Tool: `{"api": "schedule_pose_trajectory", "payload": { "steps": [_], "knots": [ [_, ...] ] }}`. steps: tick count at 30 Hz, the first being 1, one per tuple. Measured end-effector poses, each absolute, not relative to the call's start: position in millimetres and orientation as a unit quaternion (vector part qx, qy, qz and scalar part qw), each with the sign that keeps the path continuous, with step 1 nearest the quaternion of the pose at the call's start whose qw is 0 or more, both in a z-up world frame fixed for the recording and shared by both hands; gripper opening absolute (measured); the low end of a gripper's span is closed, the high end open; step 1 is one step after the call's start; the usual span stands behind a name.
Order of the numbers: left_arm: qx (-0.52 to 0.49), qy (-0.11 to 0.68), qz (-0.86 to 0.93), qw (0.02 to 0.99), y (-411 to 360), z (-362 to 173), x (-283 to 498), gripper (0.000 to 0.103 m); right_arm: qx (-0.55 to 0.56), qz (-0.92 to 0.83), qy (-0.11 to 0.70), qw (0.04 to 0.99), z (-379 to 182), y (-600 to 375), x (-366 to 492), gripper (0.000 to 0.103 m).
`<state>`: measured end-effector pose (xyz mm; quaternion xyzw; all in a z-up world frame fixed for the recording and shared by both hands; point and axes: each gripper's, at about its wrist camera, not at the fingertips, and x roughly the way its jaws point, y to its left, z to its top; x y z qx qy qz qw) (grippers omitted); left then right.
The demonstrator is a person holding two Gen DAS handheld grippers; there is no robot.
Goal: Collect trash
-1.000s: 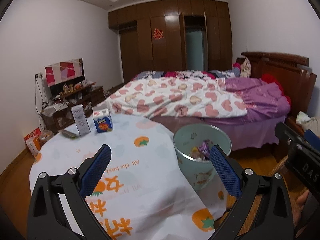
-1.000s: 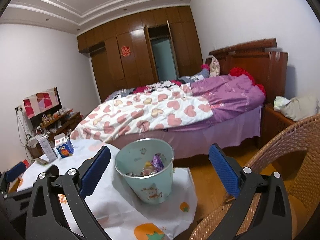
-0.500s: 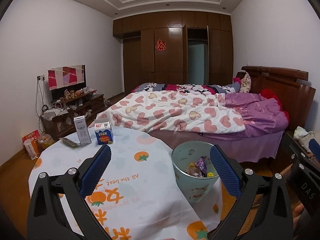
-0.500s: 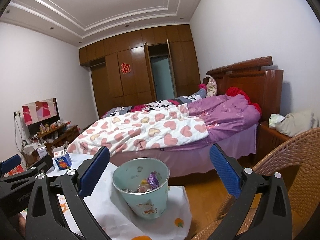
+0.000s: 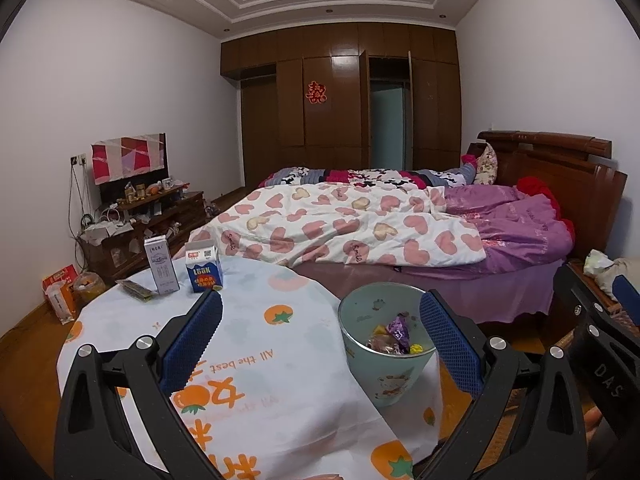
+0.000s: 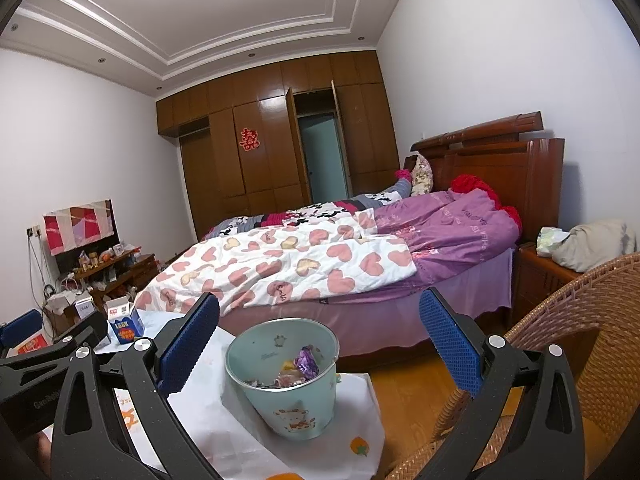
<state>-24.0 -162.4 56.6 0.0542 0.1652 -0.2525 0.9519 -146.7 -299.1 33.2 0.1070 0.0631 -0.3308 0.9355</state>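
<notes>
1. The left claw (image 5: 320, 334) is wide open and holds nothing; it hangs above the desk (image 5: 280, 392).
2. The right claw (image 6: 320, 336) is also wide open and empty.
3. The pale green bin (image 6: 286, 388) stands near the desk edge, on the side toward the bed (image 6: 320, 264), with candy wrappers (image 6: 306, 364) inside.
4. A blue carton (image 5: 204, 274), a grey carton (image 5: 161, 266) and a flat packet (image 5: 136, 291) stand at the far side of the desk.

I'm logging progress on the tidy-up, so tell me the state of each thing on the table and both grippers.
Pale green trash bucket: upright, holding wrappers.
Blue juice carton: upright.
White tall carton: upright.
Flat dark wrapper: lying on tablecloth.
Left gripper: open, empty.
Right gripper: open, empty.
</notes>
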Motion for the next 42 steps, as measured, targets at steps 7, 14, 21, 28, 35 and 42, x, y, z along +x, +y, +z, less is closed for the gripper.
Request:
{"api": "schedule_pose_trajectory", "payload": {
  "steps": [7, 14, 21, 28, 35, 42],
  "knots": [
    [0.054, 0.167, -0.249, 0.953, -162.5, 57.9, -23.2, 0.097, 0.108, -0.330, 0.065, 0.935, 34.9, -296.4, -146.3, 0.098],
    [0.055, 0.164, -0.245, 0.954, -161.7, 58.1, -23.4, 0.097, 0.112, -0.330, 0.068, 0.935, 34.3, -297.5, -144.4, 0.098],
    [0.055, 0.165, -0.243, 0.954, -159.7, 58.4, -22.9, 0.097, 0.113, -0.331, 0.067, 0.934, 34.1, -297.8, -144.6, 0.098],
    [0.056, 0.166, -0.244, 0.954, -158.0, 58.7, -21.9, 0.097, 0.112, -0.331, 0.068, 0.934, 33.9, -298.7, -143.9, 0.098],
    [0.055, 0.165, -0.242, 0.955, -157.1, 58.9, -21.8, 0.097, 0.112, -0.331, 0.068, 0.934, 34.1, -298.5, -143.5, 0.098],
    [0.055, 0.169, -0.242, 0.954, -156.6, 58.1, -20.6, 0.097, 0.113, -0.331, 0.069, 0.934, 33.9, -299.1, -144.2, 0.098]
  ]
}}
